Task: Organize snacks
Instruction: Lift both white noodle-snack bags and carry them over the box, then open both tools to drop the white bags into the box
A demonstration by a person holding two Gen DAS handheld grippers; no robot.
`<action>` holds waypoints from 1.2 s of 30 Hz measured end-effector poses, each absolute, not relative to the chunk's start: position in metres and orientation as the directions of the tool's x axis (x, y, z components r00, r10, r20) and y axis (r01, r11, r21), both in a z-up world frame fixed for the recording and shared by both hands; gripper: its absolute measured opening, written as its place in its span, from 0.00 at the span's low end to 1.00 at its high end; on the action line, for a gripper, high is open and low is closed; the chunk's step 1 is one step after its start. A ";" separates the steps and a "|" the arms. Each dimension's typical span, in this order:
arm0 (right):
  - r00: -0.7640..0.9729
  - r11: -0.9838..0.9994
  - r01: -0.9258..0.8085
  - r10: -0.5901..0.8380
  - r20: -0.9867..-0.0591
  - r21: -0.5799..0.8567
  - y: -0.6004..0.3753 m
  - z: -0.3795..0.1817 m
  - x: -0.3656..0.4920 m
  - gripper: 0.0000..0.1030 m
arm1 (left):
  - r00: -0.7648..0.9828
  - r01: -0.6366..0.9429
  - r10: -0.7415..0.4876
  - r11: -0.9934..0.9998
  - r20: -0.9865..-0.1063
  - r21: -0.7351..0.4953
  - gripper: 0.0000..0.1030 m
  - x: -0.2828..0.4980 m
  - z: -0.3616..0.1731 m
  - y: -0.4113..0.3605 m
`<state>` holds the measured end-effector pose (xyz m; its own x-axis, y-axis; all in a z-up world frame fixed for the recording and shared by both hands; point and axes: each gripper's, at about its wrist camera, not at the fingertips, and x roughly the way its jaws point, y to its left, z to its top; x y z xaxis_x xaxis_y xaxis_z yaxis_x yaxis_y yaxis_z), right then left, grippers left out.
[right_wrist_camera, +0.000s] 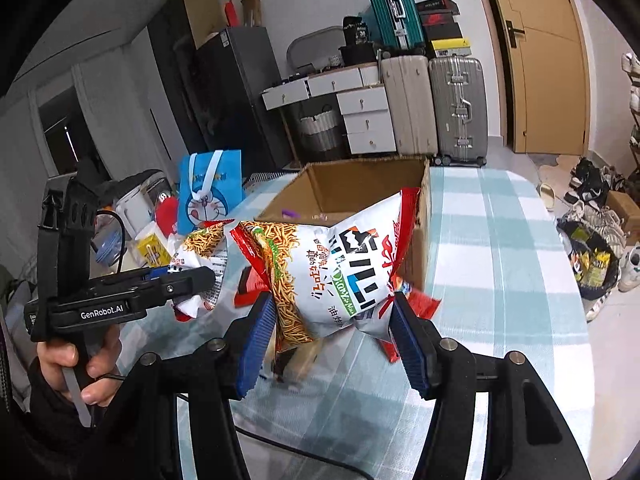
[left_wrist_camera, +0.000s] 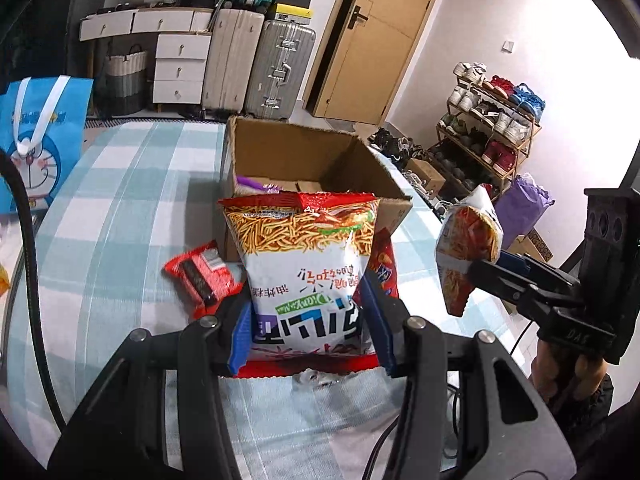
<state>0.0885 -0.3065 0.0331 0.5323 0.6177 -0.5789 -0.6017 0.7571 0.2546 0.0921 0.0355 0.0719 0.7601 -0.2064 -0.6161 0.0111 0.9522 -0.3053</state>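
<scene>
**Left wrist view: two noodle-snack bags held up before an open box**

Left wrist view: the left gripper (left_wrist_camera: 310, 328) has its blue pads pressed on the lower sides of a white and red noodle-snack bag (left_wrist_camera: 306, 268), printed side facing the camera and upside down. The bag hangs above a table covered in a pale blue checked cloth (left_wrist_camera: 120, 208). Just behind it stands an open cardboard box (left_wrist_camera: 316, 160) with a purple packet (left_wrist_camera: 256, 184) lying inside. A small red snack packet (left_wrist_camera: 202, 274) lies on the cloth left of the bag, and a dark red packet (left_wrist_camera: 384, 264) shows at the bag's right edge. At far right the right gripper (left_wrist_camera: 476, 268) pinches a second noodle-snack bag (left_wrist_camera: 466, 248), seen edge-on.

Right wrist view: the right gripper (right_wrist_camera: 332, 344) clamps the second noodle-snack bag (right_wrist_camera: 332, 264) between its blue pads, the bag tilted and raised in front of the cardboard box (right_wrist_camera: 360, 184). At left a hand (right_wrist_camera: 76, 364) grips the handle of the left gripper (right_wrist_camera: 200, 280), closed on the first bag (right_wrist_camera: 200, 256). A blue cartoon gift bag (right_wrist_camera: 210, 192) stands behind it. Suitcases (right_wrist_camera: 458, 108) and white drawers (right_wrist_camera: 366, 120) line the far wall.
</scene>
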 end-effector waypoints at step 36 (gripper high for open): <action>0.547 0.768 -0.572 0.619 -0.564 0.287 -0.265 0.055 0.188 0.57 | 0.758 0.019 -0.192 0.962 -0.623 -0.273 0.44 0.226 0.100 0.049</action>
